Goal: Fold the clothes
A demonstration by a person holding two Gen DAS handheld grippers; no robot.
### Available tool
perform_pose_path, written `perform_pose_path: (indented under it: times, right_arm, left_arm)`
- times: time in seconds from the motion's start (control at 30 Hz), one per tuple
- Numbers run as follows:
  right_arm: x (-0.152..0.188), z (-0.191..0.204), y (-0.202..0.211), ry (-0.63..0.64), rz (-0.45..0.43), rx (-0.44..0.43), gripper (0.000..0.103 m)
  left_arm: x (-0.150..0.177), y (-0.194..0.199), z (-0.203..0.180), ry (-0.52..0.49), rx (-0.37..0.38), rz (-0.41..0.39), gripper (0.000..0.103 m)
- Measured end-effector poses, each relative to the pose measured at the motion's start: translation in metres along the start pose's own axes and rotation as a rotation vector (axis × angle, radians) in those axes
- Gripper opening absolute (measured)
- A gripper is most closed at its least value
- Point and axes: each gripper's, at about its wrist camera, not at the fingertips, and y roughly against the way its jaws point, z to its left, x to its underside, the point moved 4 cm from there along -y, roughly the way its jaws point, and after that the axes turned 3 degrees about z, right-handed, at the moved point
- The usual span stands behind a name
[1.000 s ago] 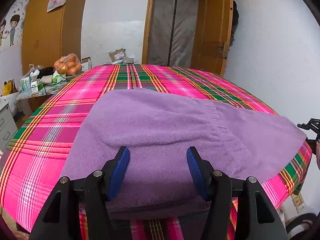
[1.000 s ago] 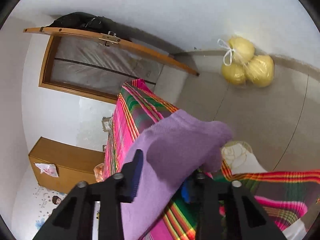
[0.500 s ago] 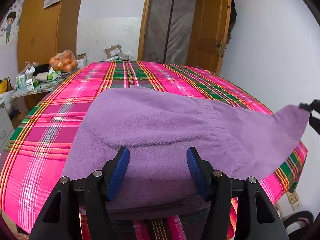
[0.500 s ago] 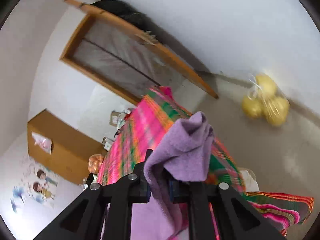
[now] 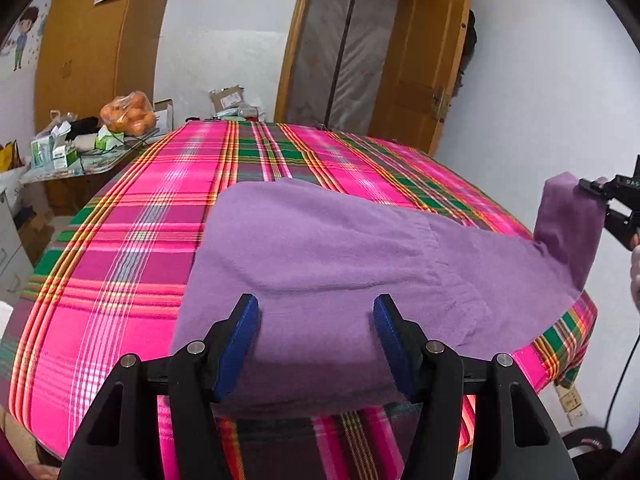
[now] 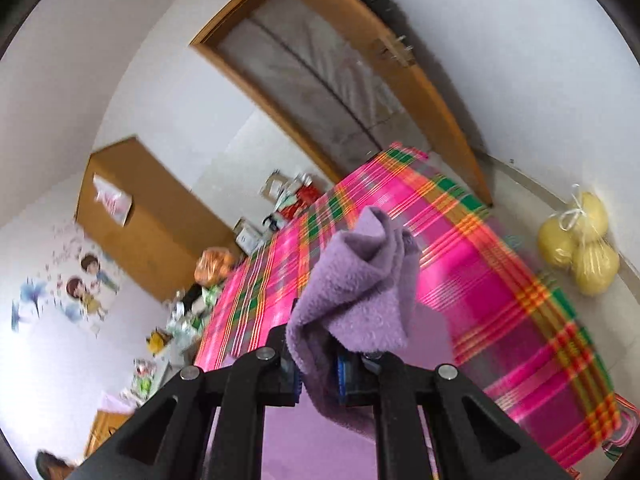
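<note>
Now the right tool lifts a sweater sleeve.
Its jaws are clamped on the sleeve above the tabletop's right edge; the left tool hangs open over the sweater's near hem.

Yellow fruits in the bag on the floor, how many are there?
3 yellow fruits show in the tied clear bag: one on top, one lower left, one lower right. They lie by the wall, past the plaid bed. More could hide behind.
</note>
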Motion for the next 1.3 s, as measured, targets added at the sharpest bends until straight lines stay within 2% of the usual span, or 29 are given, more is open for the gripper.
perform_pose_path:
  times: [0.5,0.7,0.77,0.83,1.0,1.03,1.07,1.1,1.17,1.3]
  right_arm:
    - [0.095,0.058,-0.099,0.226,0.289,0.017,0.015]
    - [0.121,0.065,-0.113,0.287,0.371,0.022,0.025]
    - [0.128,0.068,-0.118,0.307,0.405,0.018,0.039]
    - [0.136,0.071,-0.122,0.346,0.434,0.022,0.045]
    - [0.148,0.086,-0.123,0.548,0.397,0.124,0.045]
    - [0.150,0.088,-0.123,0.579,0.389,0.142,0.038]
    - [0.151,0.089,-0.123,0.607,0.379,0.159,0.021]
    - [0.152,0.091,-0.123,0.636,0.369,0.175,0.013]
    - [0.152,0.094,-0.121,0.673,0.349,0.193,0.010]
    - [0.140,0.104,-0.109,0.660,0.295,0.149,0.010]
  left_arm:
    - [0.005,0.010,0.020,0.063,-0.004,-0.023,0.062]
    - [0.007,0.008,0.022,0.068,-0.005,-0.016,0.062]
    - [0.007,0.008,0.020,0.066,-0.006,-0.015,0.062]
    - [0.007,0.008,0.019,0.065,-0.006,-0.016,0.062]
    - [0.006,0.007,0.021,0.065,-0.010,-0.011,0.062]
    - [0.006,0.007,0.021,0.064,-0.010,-0.011,0.062]
    - [0.006,0.007,0.021,0.064,-0.011,-0.011,0.062]
    - [0.006,0.007,0.021,0.064,-0.010,-0.011,0.062]
    - [0.006,0.007,0.021,0.065,-0.009,-0.011,0.062]
    - [0.008,0.006,0.022,0.069,-0.006,-0.012,0.062]
